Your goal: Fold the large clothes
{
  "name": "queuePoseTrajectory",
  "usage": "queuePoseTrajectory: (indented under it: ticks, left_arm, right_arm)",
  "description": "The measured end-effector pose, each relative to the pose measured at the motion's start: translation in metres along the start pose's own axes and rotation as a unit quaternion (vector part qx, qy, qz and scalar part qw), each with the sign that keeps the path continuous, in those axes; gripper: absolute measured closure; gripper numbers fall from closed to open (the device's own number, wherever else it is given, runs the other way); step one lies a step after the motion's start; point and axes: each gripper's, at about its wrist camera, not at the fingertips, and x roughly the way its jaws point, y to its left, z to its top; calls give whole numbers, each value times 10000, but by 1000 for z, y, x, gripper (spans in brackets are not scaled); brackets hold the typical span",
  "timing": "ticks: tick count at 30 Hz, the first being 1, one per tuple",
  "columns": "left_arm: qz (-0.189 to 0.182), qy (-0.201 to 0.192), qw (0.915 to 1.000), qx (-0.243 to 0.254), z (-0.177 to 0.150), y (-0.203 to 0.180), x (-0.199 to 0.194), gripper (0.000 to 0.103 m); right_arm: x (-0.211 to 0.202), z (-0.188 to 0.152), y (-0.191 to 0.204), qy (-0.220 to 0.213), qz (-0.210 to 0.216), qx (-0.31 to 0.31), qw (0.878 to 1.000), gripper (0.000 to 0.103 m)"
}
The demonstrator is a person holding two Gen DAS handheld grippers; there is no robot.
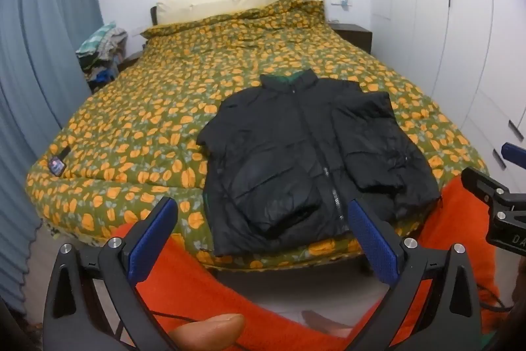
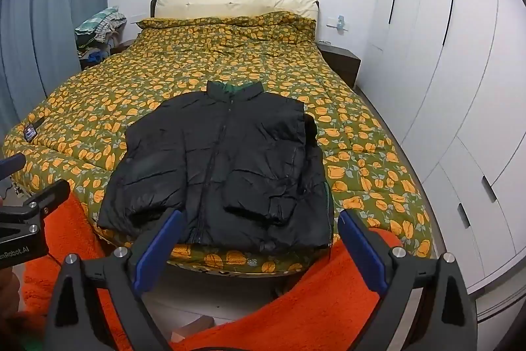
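A black puffer jacket point(image 1: 305, 153) point(image 2: 223, 167) lies front-up at the foot of the bed, zipped, collar toward the headboard, both sleeves folded in over the chest. My left gripper point(image 1: 261, 219) hovers short of the jacket's hem, its blue-padded jaws spread wide with nothing between them. My right gripper point(image 2: 259, 229) hangs likewise in front of the hem, open and empty. Each gripper shows at the edge of the other's view: the right gripper body point(image 1: 493, 203), the left gripper body point(image 2: 29, 216).
The bed's orange-flowered green quilt point(image 1: 148, 121) point(image 2: 108, 94) spreads left of and beyond the jacket. The person's fuzzy orange trouser legs point(image 1: 197, 282) point(image 2: 312, 301) stand against the bed's foot. White wardrobes point(image 2: 443, 88) line the right; blue curtains point(image 1: 42, 38) and a clothes pile point(image 1: 102, 45) stand left.
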Motion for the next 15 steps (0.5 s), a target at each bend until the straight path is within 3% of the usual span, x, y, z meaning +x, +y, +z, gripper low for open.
queuePoseTrajectory:
  ticks: [15]
  left_arm:
    - [43, 54, 9999, 104, 0, -2, -1, 0]
  right_arm:
    - [3, 1, -2, 28, 40, 38, 10000, 6]
